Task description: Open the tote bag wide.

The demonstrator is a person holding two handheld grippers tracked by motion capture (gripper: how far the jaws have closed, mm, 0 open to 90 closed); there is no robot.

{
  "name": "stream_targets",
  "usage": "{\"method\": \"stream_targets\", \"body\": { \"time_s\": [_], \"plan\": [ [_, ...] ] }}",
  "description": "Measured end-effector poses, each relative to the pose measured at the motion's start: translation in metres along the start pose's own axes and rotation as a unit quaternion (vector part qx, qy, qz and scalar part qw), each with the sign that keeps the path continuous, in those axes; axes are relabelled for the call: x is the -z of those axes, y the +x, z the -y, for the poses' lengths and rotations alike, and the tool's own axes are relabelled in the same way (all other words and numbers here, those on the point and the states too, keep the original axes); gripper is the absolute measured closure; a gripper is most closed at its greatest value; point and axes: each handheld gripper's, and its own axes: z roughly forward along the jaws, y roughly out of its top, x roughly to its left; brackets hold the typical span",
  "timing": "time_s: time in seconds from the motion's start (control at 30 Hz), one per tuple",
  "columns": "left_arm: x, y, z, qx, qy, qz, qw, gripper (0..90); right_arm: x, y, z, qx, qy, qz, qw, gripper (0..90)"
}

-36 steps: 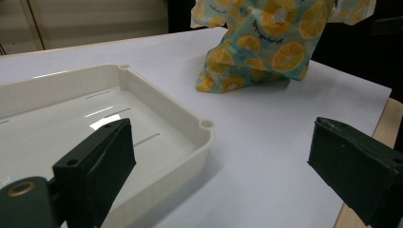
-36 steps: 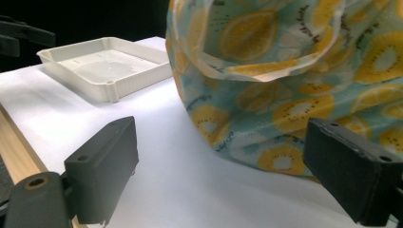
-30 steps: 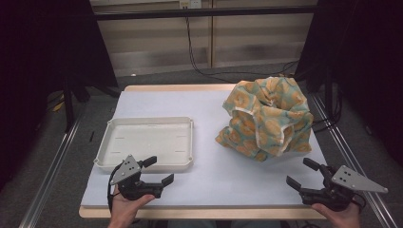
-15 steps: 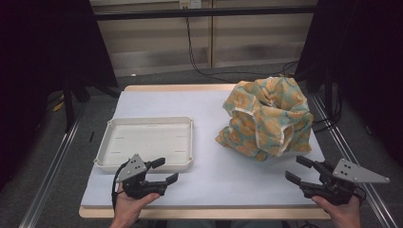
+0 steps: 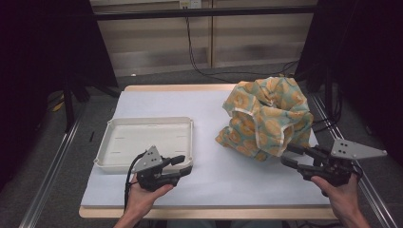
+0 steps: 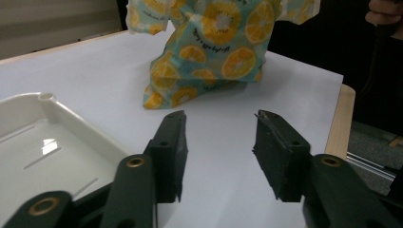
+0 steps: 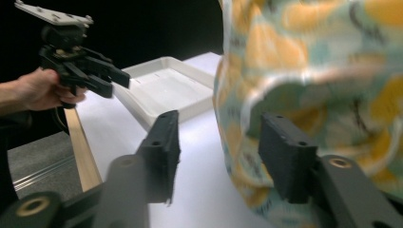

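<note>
1. Dark curtains and a panelled wall stand behind the white-topped table (image 5: 209,109), where a person works with a tool in each hand.
2. Toward the far right of that table sits the crumpled cloth (image 5: 266,118), printed with orange slices on teal. It looks soft, light and floppy, so I judge it will sag and unfold when lifted; a pinch on a hemmed edge or a raised fold should serve best.
3. Left of the cloth, well apart, lies an empty white tray (image 5: 142,140).
4. Just beside the cloth's near right edge, the right hand-held gripper (image 5: 291,156) has its jaws apart with nothing pinched; they have just been closing, and it has come nearer the cloth than a second ago.
5. Well left of the cloth, at the tray's near edge, the left hand-held gripper (image 5: 183,164) is likewise apart and empty, jaws just narrowing, and has shifted toward the cloth.
</note>
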Motion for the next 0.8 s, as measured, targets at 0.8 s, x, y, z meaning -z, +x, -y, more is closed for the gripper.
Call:
{"method": "stream_targets", "body": {
  "time_s": [0.8],
  "plan": [
    [-0.069,0.007,-0.051,-0.011,-0.012,0.033,0.9993,57.8,-0.042,-0.024,-0.072,0.029,0.004,-0.002,0.9996,56.3]
  ]
}}
